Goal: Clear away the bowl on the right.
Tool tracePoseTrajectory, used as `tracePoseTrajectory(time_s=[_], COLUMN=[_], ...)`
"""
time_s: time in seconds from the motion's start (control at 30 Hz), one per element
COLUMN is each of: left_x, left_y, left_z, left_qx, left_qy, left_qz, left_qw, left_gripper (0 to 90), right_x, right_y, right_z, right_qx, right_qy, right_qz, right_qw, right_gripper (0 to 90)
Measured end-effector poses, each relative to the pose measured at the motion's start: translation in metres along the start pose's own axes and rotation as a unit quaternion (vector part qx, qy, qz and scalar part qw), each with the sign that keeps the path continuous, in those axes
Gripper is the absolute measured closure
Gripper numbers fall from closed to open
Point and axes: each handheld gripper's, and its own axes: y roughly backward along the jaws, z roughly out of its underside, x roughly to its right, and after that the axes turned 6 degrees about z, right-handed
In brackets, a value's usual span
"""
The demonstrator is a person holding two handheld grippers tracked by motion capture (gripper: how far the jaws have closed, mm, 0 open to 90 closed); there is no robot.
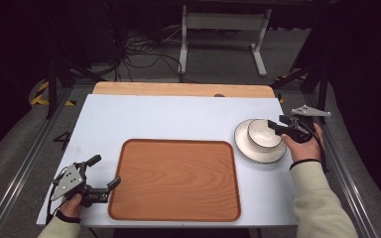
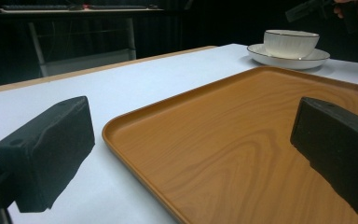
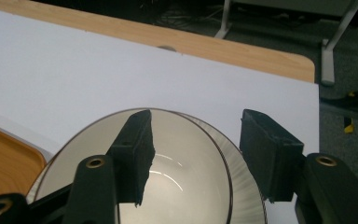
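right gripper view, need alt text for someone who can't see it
The right hand-held gripper straddles the rim of a white bowl, one jaw inside it and the other outside over the white plate under the bowl, not visibly pressing. Behind lies a white table with a wooden far edge, and a corner of a wooden tray shows at the left.

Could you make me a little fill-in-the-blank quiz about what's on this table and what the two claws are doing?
1. The white bowl stands on a white ____.
2. The wooden tray on the table carries ____.
3. The right claw straddles the bowl's ____, one jaw inside and one outside.
4. The left claw waits with jaws ____ at the tray's edge.

Missing words: plate; nothing; rim; open
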Motion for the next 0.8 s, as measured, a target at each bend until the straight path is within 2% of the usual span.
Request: tracePoseTrajectory(time_s=[0.13, 0.4, 0.57, 0.63, 0.8], left_x=[0.0, 0.0, 0.0, 0.0, 0.0], left_y=[0.0, 0.0, 0.0, 0.0, 0.0], left_z=[0.0, 0.0, 0.0, 0.0, 0.0], left_qx=[0.0, 0.0, 0.0, 0.0, 0.0], left_qy=[0.0, -0.001, 0.0, 0.0, 0.0], left_qz=[0.0, 0.0, 0.0, 0.0, 0.0], left_qw=[1.0, 1.0, 1.0, 1.0, 1.0], left_gripper=[0.4, 0.4, 0.4, 0.4, 0.4], right_x=[0.005, 0.008, 0.012, 0.012, 0.012], right_y=[-0.005, -0.012, -0.016, -0.018, -0.022], right_z=[0.005, 0.012, 0.018, 0.019, 0.021], right_qx=[-0.024, -0.048, -0.068, -0.079, -0.092], right_qy=[-0.005, -0.005, -0.012, -0.024, -0.028], right_qz=[0.0, 0.004, 0.009, 0.011, 0.013], right_qw=[0.9997, 0.9988, 0.9976, 0.9965, 0.9952], right_gripper=[44.4, 47.6, 51.9, 58.7, 61.5])
